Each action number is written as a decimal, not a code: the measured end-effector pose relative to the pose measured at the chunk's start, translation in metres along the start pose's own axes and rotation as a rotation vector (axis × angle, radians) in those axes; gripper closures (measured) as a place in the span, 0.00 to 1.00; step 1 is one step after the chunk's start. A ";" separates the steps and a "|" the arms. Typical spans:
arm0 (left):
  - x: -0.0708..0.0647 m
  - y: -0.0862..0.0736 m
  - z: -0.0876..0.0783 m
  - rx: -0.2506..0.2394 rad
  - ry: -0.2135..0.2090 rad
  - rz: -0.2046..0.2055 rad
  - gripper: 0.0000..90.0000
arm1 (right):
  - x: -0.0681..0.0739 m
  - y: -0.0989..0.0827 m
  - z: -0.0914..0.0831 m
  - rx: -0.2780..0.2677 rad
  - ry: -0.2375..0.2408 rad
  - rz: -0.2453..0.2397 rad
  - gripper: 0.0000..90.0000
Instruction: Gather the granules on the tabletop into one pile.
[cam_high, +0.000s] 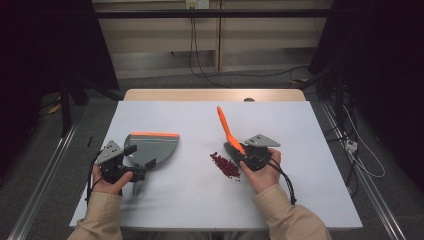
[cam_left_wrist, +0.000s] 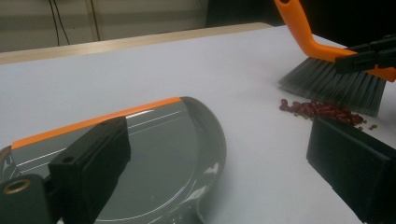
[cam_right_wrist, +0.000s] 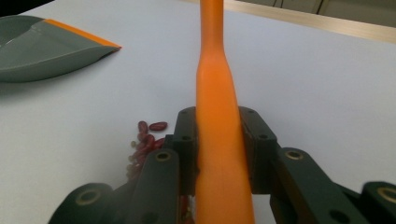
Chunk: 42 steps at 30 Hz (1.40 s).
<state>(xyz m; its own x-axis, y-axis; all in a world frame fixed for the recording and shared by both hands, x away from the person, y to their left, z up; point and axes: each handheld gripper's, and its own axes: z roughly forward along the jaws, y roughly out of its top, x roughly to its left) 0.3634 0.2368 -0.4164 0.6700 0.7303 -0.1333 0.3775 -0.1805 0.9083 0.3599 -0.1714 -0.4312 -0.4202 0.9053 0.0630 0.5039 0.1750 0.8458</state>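
Observation:
A grey dustpan (cam_high: 159, 144) with an orange front lip lies flat on the white table (cam_high: 280, 125) at the left. My left gripper (cam_high: 140, 156) hovers over its near side with the jaws wide apart; one jaw is above the pan (cam_left_wrist: 177, 140), the other beyond its rim. My right gripper (cam_high: 241, 151) is shut on the orange handle of a small brush (cam_high: 225, 125). The handle (cam_right_wrist: 217, 70) points up and away, and the grey bristles (cam_left_wrist: 331, 86) rest on the table just behind a pile of red beans (cam_high: 225, 165). The beans (cam_left_wrist: 322, 109) lie between brush and dustpan (cam_right_wrist: 42, 46).
A wooden strip (cam_high: 215, 94) runs along the table's far edge. Cables (cam_high: 200, 60) hang against the wall behind it, and dark frames stand to either side. Bare white tabletop surrounds the beans (cam_right_wrist: 147, 137).

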 end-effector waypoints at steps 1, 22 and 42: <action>0.000 0.000 0.000 0.000 0.000 0.000 0.07 | 0.003 0.000 0.002 -0.002 0.018 -0.005 0.79; 0.002 -0.001 0.000 0.000 -0.001 -0.010 0.07 | -0.040 0.016 0.013 0.072 0.108 -0.117 0.79; 0.003 -0.001 -0.001 -0.004 -0.001 -0.019 0.07 | -0.060 0.027 0.011 0.189 0.298 -0.128 0.79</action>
<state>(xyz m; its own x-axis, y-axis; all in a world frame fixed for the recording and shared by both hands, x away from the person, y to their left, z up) 0.3640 0.2397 -0.4168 0.6633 0.7330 -0.1508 0.3873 -0.1638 0.9073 0.4070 -0.2167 -0.4184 -0.6760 0.7238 0.1383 0.5521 0.3732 0.7456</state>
